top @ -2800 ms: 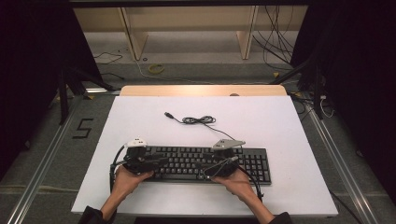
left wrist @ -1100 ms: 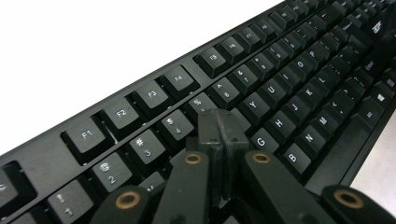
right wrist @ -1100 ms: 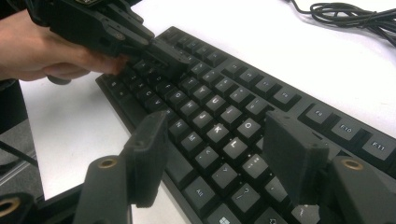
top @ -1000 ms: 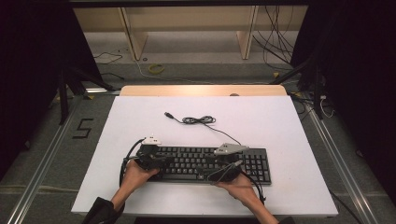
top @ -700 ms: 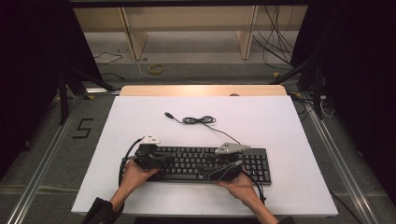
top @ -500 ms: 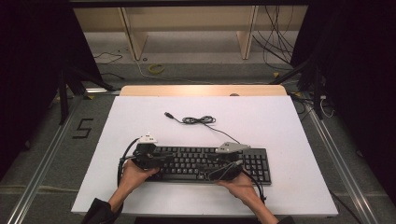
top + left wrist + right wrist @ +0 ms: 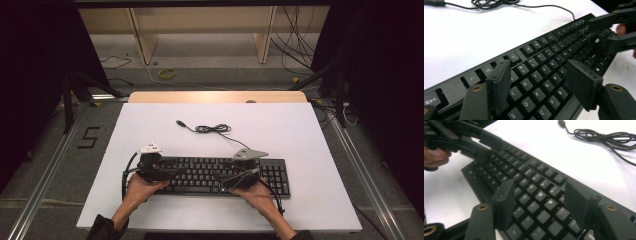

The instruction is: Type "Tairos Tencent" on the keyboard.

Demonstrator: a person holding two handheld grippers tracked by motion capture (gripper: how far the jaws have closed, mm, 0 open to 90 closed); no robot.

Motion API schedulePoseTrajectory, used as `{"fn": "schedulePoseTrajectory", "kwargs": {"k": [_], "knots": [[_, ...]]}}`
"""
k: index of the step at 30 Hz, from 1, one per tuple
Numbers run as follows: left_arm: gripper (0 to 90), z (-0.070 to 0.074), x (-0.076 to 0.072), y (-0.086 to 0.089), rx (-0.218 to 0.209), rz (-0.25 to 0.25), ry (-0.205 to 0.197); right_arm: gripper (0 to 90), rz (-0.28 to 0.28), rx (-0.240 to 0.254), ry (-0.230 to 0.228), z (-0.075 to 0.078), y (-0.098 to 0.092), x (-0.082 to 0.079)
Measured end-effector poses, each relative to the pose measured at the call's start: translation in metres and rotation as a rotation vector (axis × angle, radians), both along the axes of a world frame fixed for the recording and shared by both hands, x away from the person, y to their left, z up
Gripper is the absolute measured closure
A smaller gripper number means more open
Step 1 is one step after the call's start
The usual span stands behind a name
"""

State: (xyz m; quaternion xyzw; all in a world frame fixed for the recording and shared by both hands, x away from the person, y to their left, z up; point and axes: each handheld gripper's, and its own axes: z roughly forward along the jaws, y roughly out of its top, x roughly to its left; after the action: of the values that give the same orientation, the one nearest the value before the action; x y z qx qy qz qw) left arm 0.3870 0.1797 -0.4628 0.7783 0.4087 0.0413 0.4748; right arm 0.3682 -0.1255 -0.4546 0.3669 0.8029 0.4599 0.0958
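Note:
A black keyboard (image 7: 200,172) lies flat on the white table near its front edge. Its thin cable (image 7: 212,129) is coiled behind it. My left gripper (image 7: 162,171) hovers over the keyboard's left end. In the left gripper view the left gripper (image 7: 539,67) has its jaws spread above the letter keys; they have just been opening, and nothing sits between them. My right gripper (image 7: 239,177) is over the keyboard's right half. In the right gripper view the right gripper (image 7: 540,185) stands open over the keys, pads pressing on nothing. Both point inward toward each other.
The white tabletop (image 7: 300,135) extends behind and beside the keyboard, with a wooden strip (image 7: 215,96) along its far edge. Beyond it are shelf legs and loose cables on the floor (image 7: 200,75). Dark curtains flank both sides.
The left hand moved right along the keyboard, then back a little to the left. The right hand stayed where it was.

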Motion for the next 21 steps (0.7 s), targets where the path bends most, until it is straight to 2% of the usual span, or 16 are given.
{"fn": "schedulePoseTrajectory", "kwargs": {"k": [5, 10, 21], "knots": [[33.4, 0.003, -0.006, 0.002, -0.018, -0.004, -0.021, 47.8, -0.014, -0.008, -0.001, 0.000, 0.001, 0.004], [31.8, 0.004, -0.009, 0.004, -0.031, -0.001, -0.024, 53.5, -0.017, -0.028, -0.002, -0.001, 0.002, 0.006], [30.0, 0.003, -0.017, 0.012, -0.038, 0.011, -0.029, 73.2, 0.006, -0.045, 0.001, -0.004, 0.012, 0.011]]}}
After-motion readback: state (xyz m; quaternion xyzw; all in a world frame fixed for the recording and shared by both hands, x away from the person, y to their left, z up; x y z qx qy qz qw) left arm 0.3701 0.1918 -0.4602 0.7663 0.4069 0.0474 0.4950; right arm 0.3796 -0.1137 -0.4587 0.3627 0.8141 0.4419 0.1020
